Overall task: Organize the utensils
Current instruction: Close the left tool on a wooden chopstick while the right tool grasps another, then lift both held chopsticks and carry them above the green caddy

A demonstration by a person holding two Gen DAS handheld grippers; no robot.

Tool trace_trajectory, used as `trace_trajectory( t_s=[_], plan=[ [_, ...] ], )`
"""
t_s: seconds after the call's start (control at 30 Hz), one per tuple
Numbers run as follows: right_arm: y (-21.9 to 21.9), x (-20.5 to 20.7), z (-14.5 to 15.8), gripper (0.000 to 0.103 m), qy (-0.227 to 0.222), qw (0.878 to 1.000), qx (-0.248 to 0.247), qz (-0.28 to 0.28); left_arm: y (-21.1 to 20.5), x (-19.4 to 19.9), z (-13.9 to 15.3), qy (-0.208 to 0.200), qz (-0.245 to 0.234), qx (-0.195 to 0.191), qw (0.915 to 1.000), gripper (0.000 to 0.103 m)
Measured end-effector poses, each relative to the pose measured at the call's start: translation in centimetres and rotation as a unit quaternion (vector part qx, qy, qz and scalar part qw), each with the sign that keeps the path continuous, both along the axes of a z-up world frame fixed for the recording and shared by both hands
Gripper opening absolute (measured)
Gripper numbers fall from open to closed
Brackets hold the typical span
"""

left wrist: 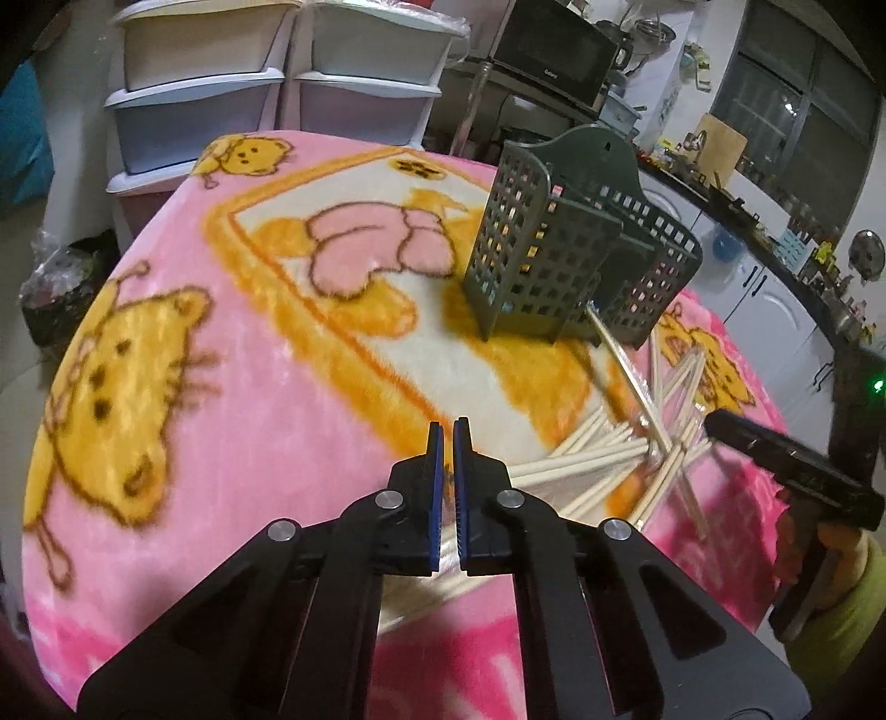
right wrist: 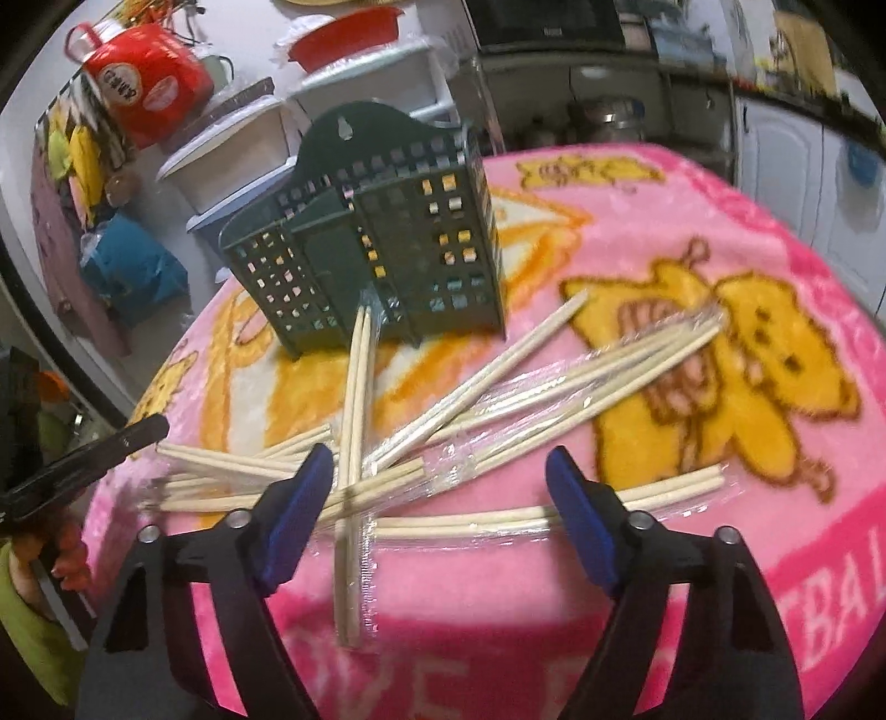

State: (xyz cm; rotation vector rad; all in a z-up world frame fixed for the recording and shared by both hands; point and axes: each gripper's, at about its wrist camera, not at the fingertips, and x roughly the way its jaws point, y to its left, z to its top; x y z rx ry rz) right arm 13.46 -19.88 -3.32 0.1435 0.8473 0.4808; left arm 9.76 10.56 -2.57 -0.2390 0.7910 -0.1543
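A dark green perforated utensil holder (left wrist: 559,243) stands on the pink blanket; it also shows in the right wrist view (right wrist: 376,243). Several pairs of pale chopsticks in clear wrap (right wrist: 498,399) lie scattered in front of it, seen at the right in the left wrist view (left wrist: 620,459). One wrapped pair (right wrist: 354,443) lies with its far end against the holder's base. My right gripper (right wrist: 440,476) is open above the pile, holding nothing. My left gripper (left wrist: 448,437) is shut and empty, left of the pile.
The pink cartoon blanket (left wrist: 249,387) covers the table. Plastic drawer units (left wrist: 266,83) stand behind it, a microwave (left wrist: 554,50) and a cluttered counter (left wrist: 775,232) to the right. A red bag (right wrist: 149,77) sits on the drawers.
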Motion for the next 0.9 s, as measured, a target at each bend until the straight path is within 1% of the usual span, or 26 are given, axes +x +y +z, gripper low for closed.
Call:
trace_trajectory(
  t_s=[0.07,0.17,0.27,0.3,0.37,0.43,0.6,0.67,0.8,0.9],
  plan=[
    [0.2,0.2,-0.3,0.058,0.012,1.0,0.008,0.007,0.2,0.3,0.3,-0.002,0.0,-0.005,1.0,0.002],
    [0.3,0.6,-0.5,0.048,0.027,0.999,0.025,0.013,0.2,0.8,0.7,-0.005,0.0,-0.008,1.0,0.002],
    [0.6,1.0,-0.5,0.027,0.03,0.999,0.032,0.02,0.2,1.2,1.2,-0.009,-0.001,-0.01,0.9999,0.002],
    [0.7,1.1,-0.5,0.024,0.03,0.999,0.034,0.023,0.3,1.4,1.4,-0.011,-0.001,-0.012,0.9999,0.002],
    [0.7,1.3,-0.3,0.01,0.026,0.998,0.04,0.03,0.3,1.6,1.8,-0.015,-0.002,-0.016,0.9998,0.001],
    [0.8,1.3,0.1,0.004,0.024,0.998,0.048,0.039,0.3,1.7,2.2,-0.021,-0.001,-0.018,0.9996,0.001],
    [1.0,1.2,1.6,0.003,0.009,0.995,0.073,0.06,0.1,2.1,3.6,-0.037,-0.001,-0.028,0.9989,0.0],
    [1.0,1.1,2.3,0.003,0.005,0.994,0.082,0.068,-0.2,2.2,4.5,-0.049,-0.003,-0.033,0.9982,0.0],
    [1.1,0.7,4.7,0.002,-0.015,0.991,0.099,0.086,-0.9,2.4,6.4,-0.071,-0.01,-0.033,0.9969,0.0],
    [1.3,0.5,6.6,0.002,-0.033,0.989,0.105,0.1,-1.8,2.4,8.4,-0.093,-0.02,-0.031,0.995,0.0]
  ],
)
